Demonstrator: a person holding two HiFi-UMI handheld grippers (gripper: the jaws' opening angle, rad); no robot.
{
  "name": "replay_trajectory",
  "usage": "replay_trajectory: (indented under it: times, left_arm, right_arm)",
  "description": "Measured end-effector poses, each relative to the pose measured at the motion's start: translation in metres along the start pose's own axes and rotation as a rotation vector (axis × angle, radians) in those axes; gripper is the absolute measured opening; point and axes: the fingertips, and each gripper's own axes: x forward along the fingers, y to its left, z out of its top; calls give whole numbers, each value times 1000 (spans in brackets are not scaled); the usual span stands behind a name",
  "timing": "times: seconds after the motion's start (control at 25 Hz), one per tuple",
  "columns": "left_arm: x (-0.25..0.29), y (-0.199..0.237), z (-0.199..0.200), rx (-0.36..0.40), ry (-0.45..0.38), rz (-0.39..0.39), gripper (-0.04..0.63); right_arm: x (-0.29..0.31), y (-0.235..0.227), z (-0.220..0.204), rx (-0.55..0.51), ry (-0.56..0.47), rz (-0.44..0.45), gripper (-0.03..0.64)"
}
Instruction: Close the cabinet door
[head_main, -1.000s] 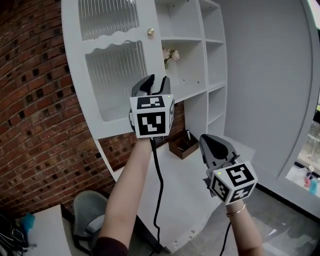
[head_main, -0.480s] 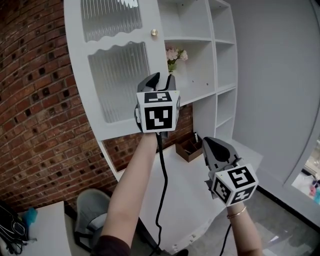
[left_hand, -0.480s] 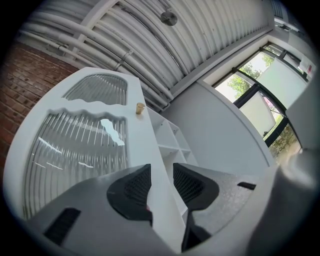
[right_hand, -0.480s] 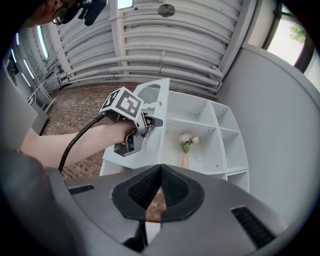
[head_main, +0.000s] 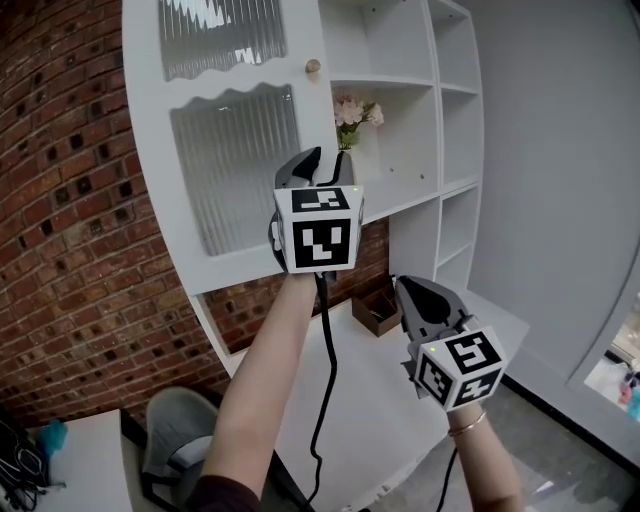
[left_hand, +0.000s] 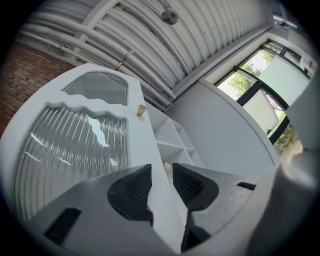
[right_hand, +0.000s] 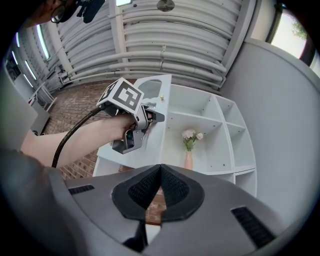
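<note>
The cabinet door (head_main: 235, 150) fills the upper left of the head view. It stands open, its long axis upright, with the free edge bearing the knob (head_main: 313, 67) towards frame centre. The left gripper (head_main: 312, 160) is right at that edge: in its own view the jaws straddle the white edge and seem clamped on it. The open shelves (head_main: 400, 80) lie just right of the edge and beyond it, so closing likely means swinging it that way. The right gripper (head_main: 415, 295) hangs at lower right, jaws pressed together on nothing, well apart from the door.
</note>
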Motion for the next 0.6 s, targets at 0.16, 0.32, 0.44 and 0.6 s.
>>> replay_trajectory:
  times: [0.16, 0.32, 0.44, 0.6]
  left_arm:
    - [11, 5, -3, 3, 3, 10, 140]
    - [20, 10, -8, 3, 5, 19, 140]
    - [27, 14, -11, -7, 8, 25, 140]
    - [34, 20, -14, -17, 20, 37, 140]
  right_arm:
    - [17, -3, -6, 2, -2, 13, 1]
    - [29, -5, -11, 9, 1, 22, 0]
    - [36, -7, -17, 13, 11, 25, 1]
    - [43, -9, -20, 11, 19, 24, 1]
